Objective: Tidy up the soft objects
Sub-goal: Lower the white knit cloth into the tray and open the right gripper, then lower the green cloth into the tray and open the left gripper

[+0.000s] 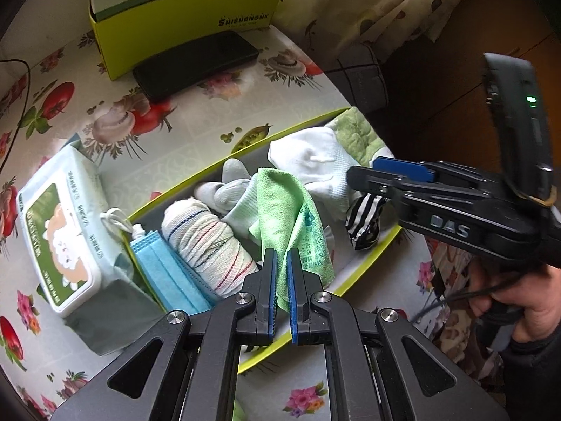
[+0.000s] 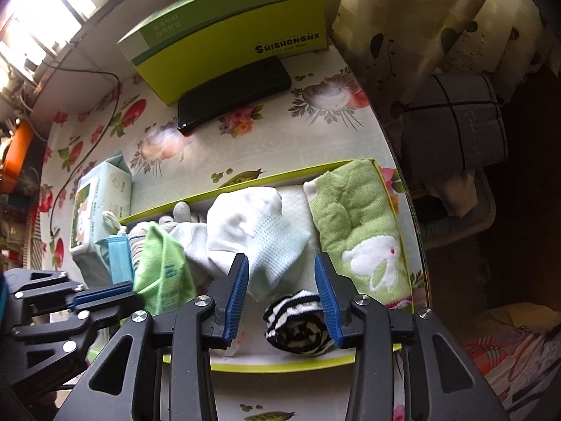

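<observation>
Green microfibre, a thin cloth with printed text, hangs pinched between the blue pads of the left hand-held gripper, whose jaws are clenched on its lower edge; the cloth drapes above the middle of the yellow-rimmed tray. Taking that tray as the landmark: at its near right edge lies a rolled black-and-white striped sock, and the right hand-held gripper stands over it with its jaws spread apart, the sock between the pads but not squeezed, so this gripper is released. No earlier view shows what it held. A person's hand grips its handle at the right, off the tray.

Inside the tray, just beyond the sock, sits a white knitted sock. At the tray's right end lies a folded green towel with a white rabbit stitched on it. Toward the tray's left end are a grey glove, a rolled white cloth with thin coloured stripes, and blue face masks against the end wall.

Just outside the tray's left end rests a wet-wipe pack on the flowered table. Beyond the tray's far rim, well apart from it, a black phone lies against a lime-green box.
</observation>
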The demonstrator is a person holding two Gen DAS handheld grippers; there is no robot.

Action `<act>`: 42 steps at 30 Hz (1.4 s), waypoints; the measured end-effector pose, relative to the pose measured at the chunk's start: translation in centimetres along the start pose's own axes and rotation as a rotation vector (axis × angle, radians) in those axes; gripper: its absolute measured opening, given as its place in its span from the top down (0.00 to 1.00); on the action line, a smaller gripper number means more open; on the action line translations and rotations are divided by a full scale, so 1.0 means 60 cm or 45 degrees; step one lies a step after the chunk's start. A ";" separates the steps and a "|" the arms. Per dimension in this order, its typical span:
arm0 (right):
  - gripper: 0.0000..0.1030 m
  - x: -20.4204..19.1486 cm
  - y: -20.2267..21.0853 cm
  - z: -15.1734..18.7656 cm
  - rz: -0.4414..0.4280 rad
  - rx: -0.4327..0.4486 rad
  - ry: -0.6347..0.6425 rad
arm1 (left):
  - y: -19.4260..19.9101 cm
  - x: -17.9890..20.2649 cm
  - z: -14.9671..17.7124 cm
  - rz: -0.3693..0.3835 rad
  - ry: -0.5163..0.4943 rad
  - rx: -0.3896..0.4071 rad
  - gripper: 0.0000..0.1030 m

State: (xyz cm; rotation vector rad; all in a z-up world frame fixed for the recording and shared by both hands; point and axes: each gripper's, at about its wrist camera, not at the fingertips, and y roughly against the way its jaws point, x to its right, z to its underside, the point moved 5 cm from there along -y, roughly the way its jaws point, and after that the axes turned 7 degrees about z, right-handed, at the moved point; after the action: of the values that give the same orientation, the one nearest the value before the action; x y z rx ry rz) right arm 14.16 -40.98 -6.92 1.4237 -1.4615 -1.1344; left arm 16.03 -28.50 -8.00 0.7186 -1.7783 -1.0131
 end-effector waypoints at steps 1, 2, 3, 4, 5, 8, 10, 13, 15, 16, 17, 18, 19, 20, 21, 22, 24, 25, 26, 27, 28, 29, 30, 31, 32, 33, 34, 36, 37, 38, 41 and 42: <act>0.63 0.001 0.003 0.002 -0.003 0.002 -0.003 | -0.006 0.000 -0.001 0.000 -0.002 -0.007 0.94; 0.63 0.001 0.006 0.005 -0.005 0.005 -0.003 | -0.012 -0.001 -0.001 -0.001 0.001 -0.013 0.94; 0.63 0.000 0.009 0.008 -0.007 0.007 -0.002 | -0.016 -0.001 -0.001 -0.004 0.003 -0.018 0.94; 0.63 0.000 0.012 0.011 -0.010 0.008 -0.001 | -0.019 -0.002 -0.001 -0.010 0.001 -0.021 0.94; 0.63 -0.001 0.014 0.015 -0.012 0.008 0.000 | -0.020 -0.003 0.000 -0.014 0.000 -0.022 0.94; 0.62 -0.004 0.018 0.021 -0.020 0.007 0.004 | -0.014 -0.001 0.000 -0.027 -0.009 -0.010 0.94; 0.61 -0.007 0.023 0.025 -0.027 0.011 0.008 | -0.006 0.001 0.000 -0.042 -0.019 0.003 0.94; 0.60 -0.015 0.035 0.029 -0.034 0.025 0.022 | 0.004 0.003 -0.001 -0.056 -0.021 0.019 0.94; 0.59 -0.019 0.040 0.030 -0.038 0.032 0.028 | 0.009 0.003 0.000 -0.062 -0.018 0.027 0.94; 0.59 -0.021 0.042 0.031 -0.039 0.035 0.031 | 0.011 0.003 0.001 -0.061 -0.015 0.028 0.94; 0.59 -0.023 0.045 0.032 -0.041 0.038 0.034 | 0.012 0.004 0.002 -0.062 -0.013 0.030 0.94; 0.59 -0.026 0.048 0.034 -0.044 0.042 0.035 | 0.014 0.005 0.003 -0.064 -0.012 0.033 0.94; 0.59 -0.026 0.049 0.035 -0.047 0.044 0.034 | 0.017 0.005 0.004 -0.062 -0.011 0.037 0.94; 0.59 -0.027 0.051 0.036 -0.055 0.046 0.029 | 0.018 0.007 0.005 -0.060 -0.009 0.040 0.94; 0.59 -0.029 0.053 0.037 -0.069 0.047 0.023 | 0.022 0.006 0.006 -0.059 -0.006 0.046 0.94; 0.59 -0.033 0.055 0.038 -0.090 0.049 0.017 | 0.026 0.005 0.007 -0.058 -0.004 0.051 0.94; 0.59 -0.044 0.056 0.037 -0.121 0.052 0.020 | 0.033 0.001 0.010 -0.058 0.006 0.060 0.94; 0.59 -0.051 0.054 0.038 -0.139 0.049 0.024 | 0.036 -0.002 0.011 -0.059 0.011 0.064 0.94; 0.59 -0.060 0.051 0.038 -0.162 0.044 0.031 | 0.039 -0.006 0.012 -0.062 0.020 0.066 0.94; 0.59 -0.069 0.047 0.039 -0.181 0.039 0.039 | 0.042 -0.011 0.014 -0.065 0.029 0.069 0.94; 0.59 -0.076 0.043 0.039 -0.191 0.032 0.046 | 0.045 -0.015 0.015 -0.068 0.039 0.071 0.94; 0.59 -0.084 0.037 0.041 -0.203 0.021 0.052 | 0.047 -0.021 0.017 -0.068 0.049 0.072 0.94; 0.59 -0.092 0.032 0.042 -0.221 0.008 0.056 | 0.049 -0.025 0.019 -0.069 0.058 0.071 0.94; 0.59 -0.099 0.027 0.042 -0.240 -0.002 0.058 | 0.049 -0.030 0.021 -0.073 0.066 0.068 0.94; 0.59 -0.105 0.026 0.042 -0.251 -0.005 0.063 | 0.049 -0.034 0.022 -0.073 0.074 0.066 0.94; 0.59 -0.111 0.027 0.041 -0.261 -0.004 0.071 | 0.049 -0.037 0.023 -0.069 0.081 0.066 0.94; 0.59 -0.116 0.028 0.041 -0.269 -0.002 0.082 | 0.050 -0.038 0.024 -0.061 0.084 0.065 0.94; 0.61 -0.122 0.029 0.039 -0.286 -0.007 0.095 | 0.046 -0.033 0.023 -0.027 0.068 0.053 0.94; 0.64 -0.123 0.029 0.039 -0.290 -0.011 0.100 | 0.043 -0.029 0.024 -0.014 0.059 0.044 0.93; 0.66 -0.124 0.029 0.038 -0.292 -0.012 0.102 | 0.041 -0.026 0.024 -0.008 0.053 0.039 0.93; 0.69 -0.121 0.027 0.038 -0.309 -0.021 0.098 | 0.040 -0.021 0.026 0.009 0.052 0.039 0.89; 0.70 -0.122 0.025 0.039 -0.314 -0.027 0.100 | 0.040 -0.022 0.025 0.007 0.053 0.037 0.87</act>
State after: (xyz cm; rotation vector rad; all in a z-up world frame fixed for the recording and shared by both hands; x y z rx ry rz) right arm 11.95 -33.55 -5.82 1.6485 -1.2408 -1.2239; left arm 15.05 -25.78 -6.84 0.7478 -1.7614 -0.9638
